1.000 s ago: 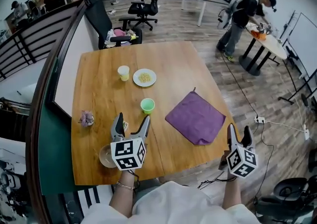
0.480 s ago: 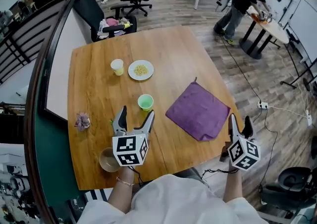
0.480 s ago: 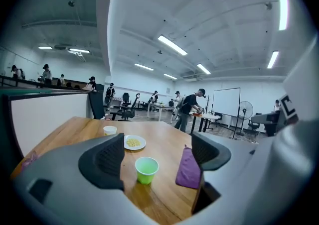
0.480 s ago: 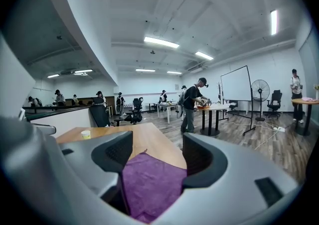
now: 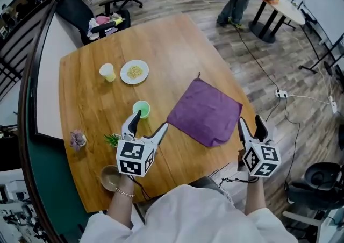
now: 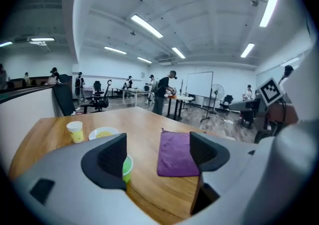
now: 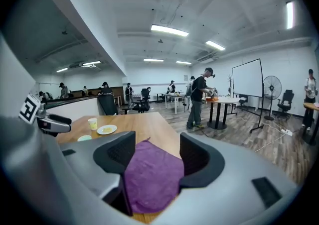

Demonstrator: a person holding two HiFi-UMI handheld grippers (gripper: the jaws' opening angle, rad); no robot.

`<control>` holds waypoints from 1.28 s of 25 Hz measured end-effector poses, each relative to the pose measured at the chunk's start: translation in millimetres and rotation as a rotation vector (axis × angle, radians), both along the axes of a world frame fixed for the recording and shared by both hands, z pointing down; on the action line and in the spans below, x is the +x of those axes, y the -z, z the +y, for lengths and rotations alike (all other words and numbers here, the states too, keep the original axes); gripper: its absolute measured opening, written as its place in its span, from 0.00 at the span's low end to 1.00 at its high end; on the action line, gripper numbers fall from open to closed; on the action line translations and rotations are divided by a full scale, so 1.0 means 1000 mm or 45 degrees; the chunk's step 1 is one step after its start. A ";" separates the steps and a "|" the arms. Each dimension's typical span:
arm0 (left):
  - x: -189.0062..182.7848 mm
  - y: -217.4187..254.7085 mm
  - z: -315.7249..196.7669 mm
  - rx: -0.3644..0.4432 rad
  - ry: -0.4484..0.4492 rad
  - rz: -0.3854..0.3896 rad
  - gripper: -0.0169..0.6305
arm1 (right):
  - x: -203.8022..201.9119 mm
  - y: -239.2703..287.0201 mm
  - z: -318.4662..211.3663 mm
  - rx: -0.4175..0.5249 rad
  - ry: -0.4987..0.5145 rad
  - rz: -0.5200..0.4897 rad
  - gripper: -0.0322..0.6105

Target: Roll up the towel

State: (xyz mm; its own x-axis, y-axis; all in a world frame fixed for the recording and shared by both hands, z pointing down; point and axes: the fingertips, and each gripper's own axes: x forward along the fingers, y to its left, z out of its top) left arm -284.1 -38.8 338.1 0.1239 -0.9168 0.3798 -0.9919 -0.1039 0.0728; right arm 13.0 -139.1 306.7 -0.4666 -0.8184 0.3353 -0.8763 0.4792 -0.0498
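Observation:
The purple towel [image 5: 205, 112] lies flat and spread on the wooden table [image 5: 177, 48], one corner near the front edge. My left gripper [image 5: 149, 122] hovers just left of it, beside the green cup [image 5: 141, 109]. Its jaws are open and have just been closing a little, with nothing between them. My right gripper [image 5: 250, 123] hangs off the table's right front edge, close to the towel's near corner. It is open too, its jaws just closing somewhat, empty. The towel [image 7: 149, 179] shows ahead of the right gripper [image 7: 155, 157], and the towel [image 6: 178, 153] lies in front of the left gripper [image 6: 158, 154].
A plate of food [image 5: 134, 71] and a pale yellow cup [image 5: 107, 71] stand at the back left. A small dried flower bunch [image 5: 78, 138], a green sprig [image 5: 113, 140] and a brown bowl [image 5: 110, 177] sit front left. People, chairs and tables stand beyond.
Both grippers have sunk and come closer to the towel. The left one has swung toward the towel past the green cup. Both pairs of jaws look slightly narrower.

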 end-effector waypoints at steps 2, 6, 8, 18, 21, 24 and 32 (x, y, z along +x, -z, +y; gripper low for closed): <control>0.014 -0.014 -0.005 -0.085 -0.119 -0.047 0.63 | 0.002 -0.010 0.000 -0.031 0.029 0.015 0.48; 0.038 -0.041 -0.010 -0.267 -0.363 -0.222 0.58 | 0.007 -0.029 0.003 -0.086 0.095 0.044 0.45; 0.046 -0.057 -0.010 -0.368 -0.488 -0.353 0.54 | 0.008 -0.039 0.004 -0.115 0.134 0.060 0.42; 0.066 -0.105 -0.021 -0.617 -1.060 -0.965 0.42 | 0.005 -0.101 0.023 -0.314 0.315 0.145 0.34; 0.072 -0.117 -0.027 -0.634 -1.143 -1.062 0.42 | 0.003 -0.114 0.026 -0.342 0.386 0.181 0.31; 0.066 -0.137 -0.031 -0.688 -1.247 -1.249 0.40 | -0.002 -0.127 0.033 -0.352 0.495 0.249 0.28; 0.058 -0.167 -0.040 -0.777 -1.493 -1.370 0.33 | -0.019 -0.160 0.044 -0.365 0.763 0.378 0.22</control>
